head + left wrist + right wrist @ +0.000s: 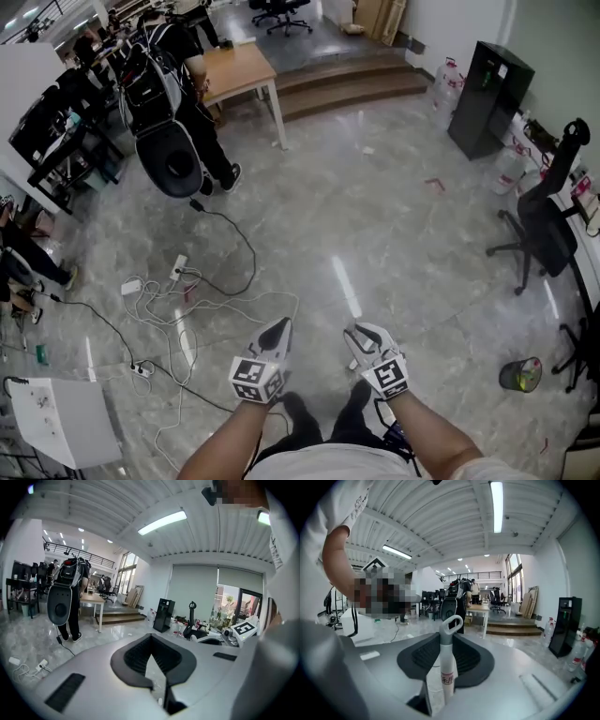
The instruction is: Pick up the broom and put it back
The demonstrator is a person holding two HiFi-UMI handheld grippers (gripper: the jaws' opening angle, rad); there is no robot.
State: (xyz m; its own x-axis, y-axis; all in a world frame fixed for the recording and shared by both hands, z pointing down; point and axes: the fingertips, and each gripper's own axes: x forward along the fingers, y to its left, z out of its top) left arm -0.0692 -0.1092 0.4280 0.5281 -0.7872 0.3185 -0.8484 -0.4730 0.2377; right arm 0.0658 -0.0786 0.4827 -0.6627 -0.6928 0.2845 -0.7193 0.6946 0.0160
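Right hand-held gripper (448,641) is gripping the broom (446,667) by its white handle, near the grey loop | small red-print label on the handle is sitting between the jaws, unreadable | left hand-held gripper (151,638) is hovering with jaws together, holding nothing.

Bright strip lights (497,506) glare off glossy floor (349,286); fisheye-warped edges.

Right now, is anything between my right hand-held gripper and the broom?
Nothing visible stands between them: the right hand-held gripper is shut on the broom handle, which stands upright between its jaws.
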